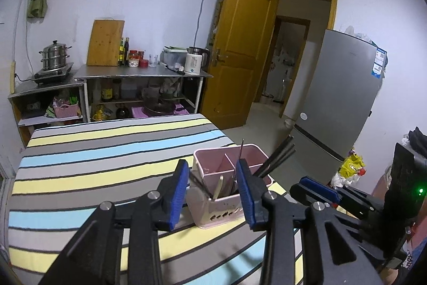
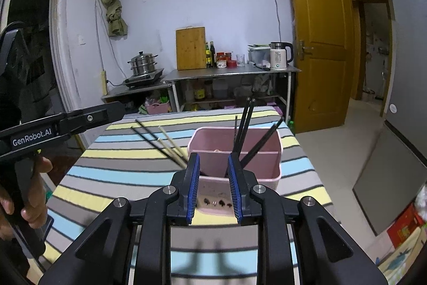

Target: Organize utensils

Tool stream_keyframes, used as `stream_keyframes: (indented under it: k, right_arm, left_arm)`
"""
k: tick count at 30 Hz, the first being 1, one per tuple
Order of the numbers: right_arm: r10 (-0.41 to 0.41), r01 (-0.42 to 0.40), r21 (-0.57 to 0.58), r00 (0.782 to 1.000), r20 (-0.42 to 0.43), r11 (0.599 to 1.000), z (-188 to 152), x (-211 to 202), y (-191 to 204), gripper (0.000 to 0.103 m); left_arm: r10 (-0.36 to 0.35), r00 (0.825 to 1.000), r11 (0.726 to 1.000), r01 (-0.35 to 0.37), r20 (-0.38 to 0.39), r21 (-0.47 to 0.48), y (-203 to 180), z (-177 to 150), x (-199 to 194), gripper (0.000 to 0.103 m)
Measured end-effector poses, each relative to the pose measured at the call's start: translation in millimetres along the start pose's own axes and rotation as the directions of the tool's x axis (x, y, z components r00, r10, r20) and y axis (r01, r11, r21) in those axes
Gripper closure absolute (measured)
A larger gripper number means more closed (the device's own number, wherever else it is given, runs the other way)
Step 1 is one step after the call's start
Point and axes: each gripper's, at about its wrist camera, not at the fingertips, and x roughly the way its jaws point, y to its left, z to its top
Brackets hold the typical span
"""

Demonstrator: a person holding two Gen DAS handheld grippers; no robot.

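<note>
A pink two-compartment utensil holder (image 1: 213, 213) (image 2: 267, 167) stands near the right edge of the striped table (image 1: 93, 164). Three black chopsticks (image 2: 244, 124) and a thin metal rod (image 2: 236, 126) lean in it. More black and pale wooden chopsticks (image 2: 165, 140) slant out from its near left corner. I cannot tell whether they touch the cloth. My left gripper (image 1: 212, 191) is open just short of the holder, with nothing between its pads. My right gripper (image 2: 213, 186) is open in front of the holder too, and is also empty.
A person's hand (image 2: 32, 205) holds the left gripper at the table's left side. Behind the table are steel shelves (image 2: 232, 71) with a steamer pot, bottles, cutting board and kettle. A grey fridge (image 1: 341, 98) and an open wooden door (image 1: 240, 44) stand to the right.
</note>
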Motion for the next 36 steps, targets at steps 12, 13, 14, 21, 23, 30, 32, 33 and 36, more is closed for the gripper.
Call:
stream_keyframes:
  k: [12,13,14,21,23,30,32,33,36]
  right_arm:
    - [0.003,-0.003,-0.004,0.999,-0.036,1.0,-39.9,-13.2,12.2,0.08]
    - [0.002,-0.003,-0.007,0.999,-0.038,1.0,-45.2,-14.6,14.3,0.08]
    - [0.0,0.0,-0.011,0.999,-0.04,1.0,-48.6,-15.4,16.0,0.08]
    - [-0.013,0.013,-0.004,0.999,-0.035,1.0,-69.6,-26.6,18.8,0.08]
    - [-0.017,0.017,-0.005,0.999,-0.033,1.0,-74.7,-28.9,19.5,0.08]
    - [-0.023,0.022,-0.016,0.999,-0.039,1.0,-90.3,-32.4,22.2,0.08]
    - [-0.019,0.018,-0.014,0.999,-0.043,1.0,-94.2,-33.2,22.5,0.08]
    - [-0.019,0.019,-0.012,0.999,-0.043,1.0,-96.0,-34.0,22.7,0.08]
    - [-0.022,0.022,-0.007,0.999,-0.043,1.0,-99.3,-36.7,22.1,0.08]
  left_arm:
    - [0.067,0.998,0.998,-0.067,-0.005,-0.01,-2.8,-60.9,-15.7,0.064]
    - [0.064,0.998,0.998,-0.064,-0.01,-0.008,-2.9,-66.1,-15.8,0.064]
    - [0.064,0.998,0.998,-0.064,-0.014,-0.009,-3.3,-70.3,-16.6,0.064]
    - [0.072,0.997,0.997,-0.072,0.006,0.003,-6.9,-93.9,-28.2,0.064]
    - [0.073,0.997,0.997,-0.073,0.014,0.015,-10.6,-99.6,-32.1,0.064]
    - [0.063,0.998,0.997,-0.063,0.017,0.032,-15.4,-116.0,-37.3,0.064]
    - [0.062,0.998,0.998,-0.062,0.008,0.025,-13.4,-120.7,-36.7,0.064]
    - [0.063,0.998,0.998,-0.063,0.005,0.021,-12.2,-123.0,-36.5,0.064]
    - [0.065,0.998,0.998,-0.065,-0.001,0.008,-7.1,-126.1,-35.9,0.064]
